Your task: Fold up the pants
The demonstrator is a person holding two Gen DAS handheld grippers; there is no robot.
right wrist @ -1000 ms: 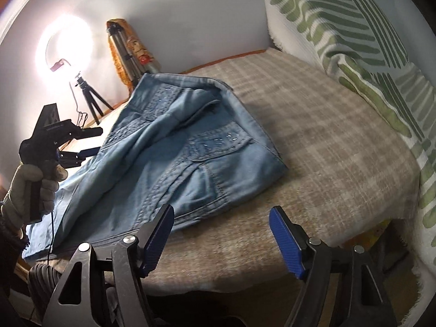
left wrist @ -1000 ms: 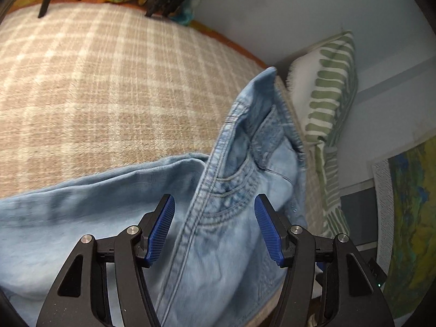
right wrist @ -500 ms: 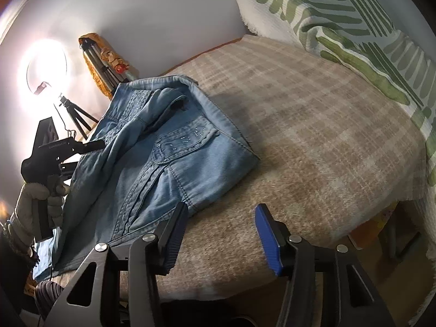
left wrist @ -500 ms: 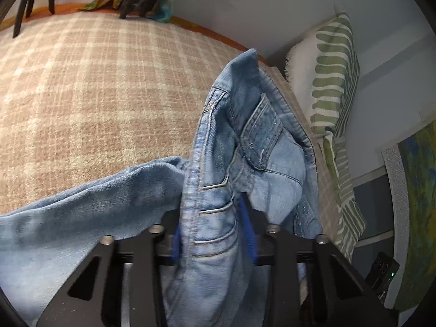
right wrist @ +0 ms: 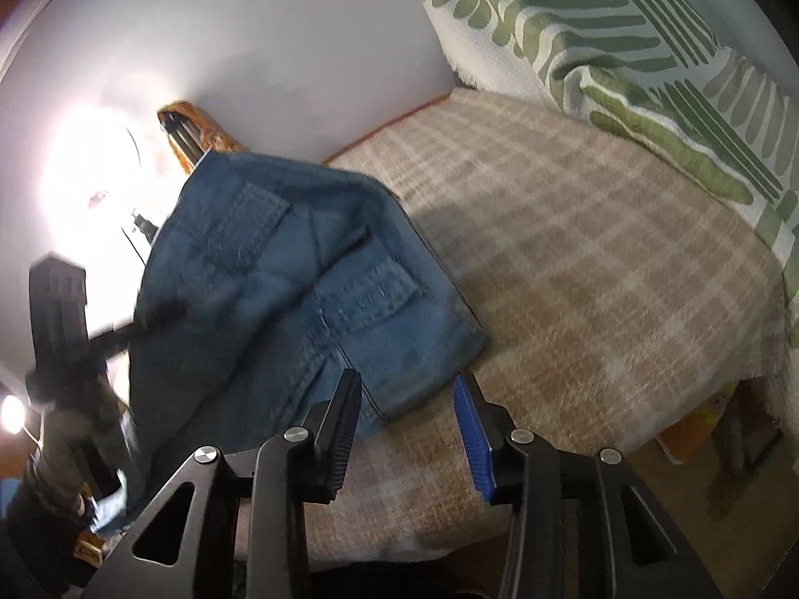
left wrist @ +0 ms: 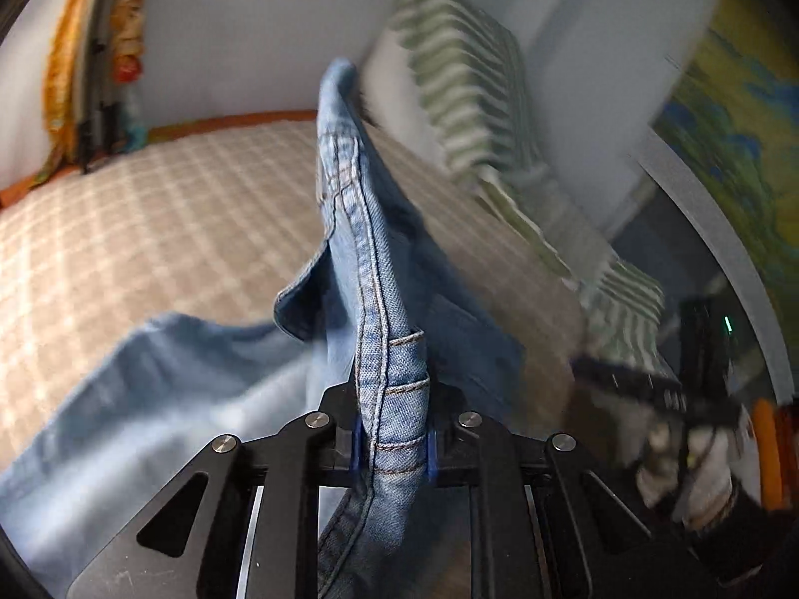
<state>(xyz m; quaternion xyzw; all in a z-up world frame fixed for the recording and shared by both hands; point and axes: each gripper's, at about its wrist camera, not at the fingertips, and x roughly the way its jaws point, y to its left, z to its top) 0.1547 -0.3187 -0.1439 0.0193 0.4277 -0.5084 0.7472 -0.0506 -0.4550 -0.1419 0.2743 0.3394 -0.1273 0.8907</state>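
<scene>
The light blue denim pants [left wrist: 349, 229] lie on a beige plaid bed. My left gripper [left wrist: 392, 449] is shut on the pants' waistband at a belt loop and holds that edge lifted off the bed. In the right wrist view the pants [right wrist: 299, 289] hang raised at the left, back pockets showing, with a corner resting on the bed. My right gripper [right wrist: 407, 429] is open and empty, its fingers straddling that near corner just above the bed. The left gripper [right wrist: 150, 319] shows blurred at the left.
The plaid bed cover [right wrist: 599, 259] spreads to the right. A green-and-white patterned pillow [right wrist: 624, 50] leans at the head. A bright ring light [right wrist: 90, 169] and tripod stand by the wall. The right gripper [left wrist: 649, 389] shows blurred beyond the bed edge.
My left gripper shut on the waistband and lifted it off the bed. My right gripper moved in toward the pants' near corner, staying open.
</scene>
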